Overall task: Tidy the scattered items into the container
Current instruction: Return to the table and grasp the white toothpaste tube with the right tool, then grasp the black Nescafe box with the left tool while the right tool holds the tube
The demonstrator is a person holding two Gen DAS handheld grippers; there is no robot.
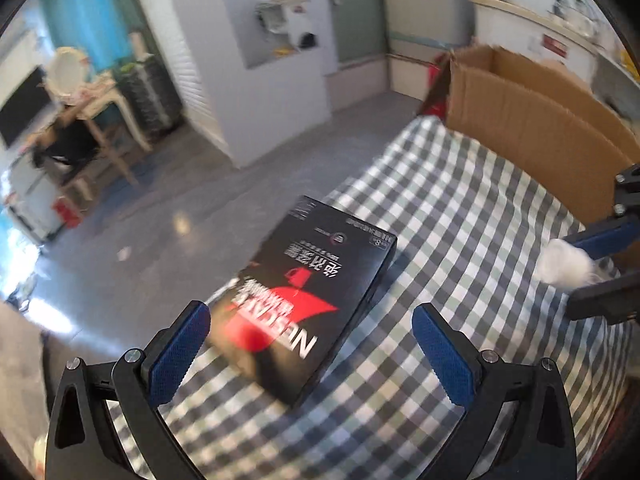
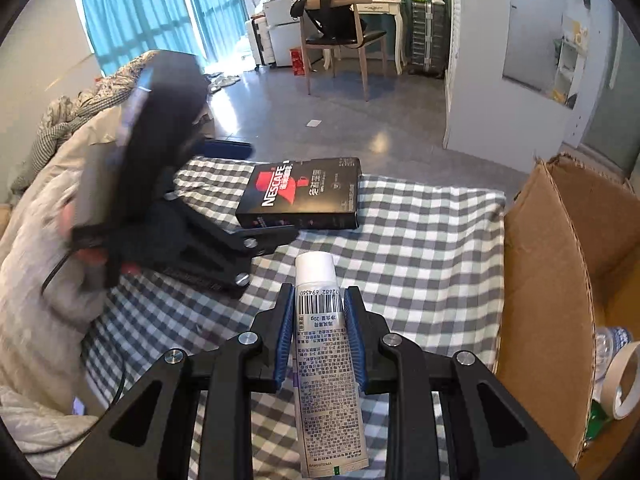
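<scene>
Right wrist alone shows tape roll (image 2: pixel 622 380) inside box (image 2: pixel 548 280).

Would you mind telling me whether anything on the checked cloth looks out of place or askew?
Yes: the black Nescafe box lies at the table's far edge, one corner overhanging the floor. The cardboard box has a torn, ragged flap edge. Nothing looks spilled.
</scene>
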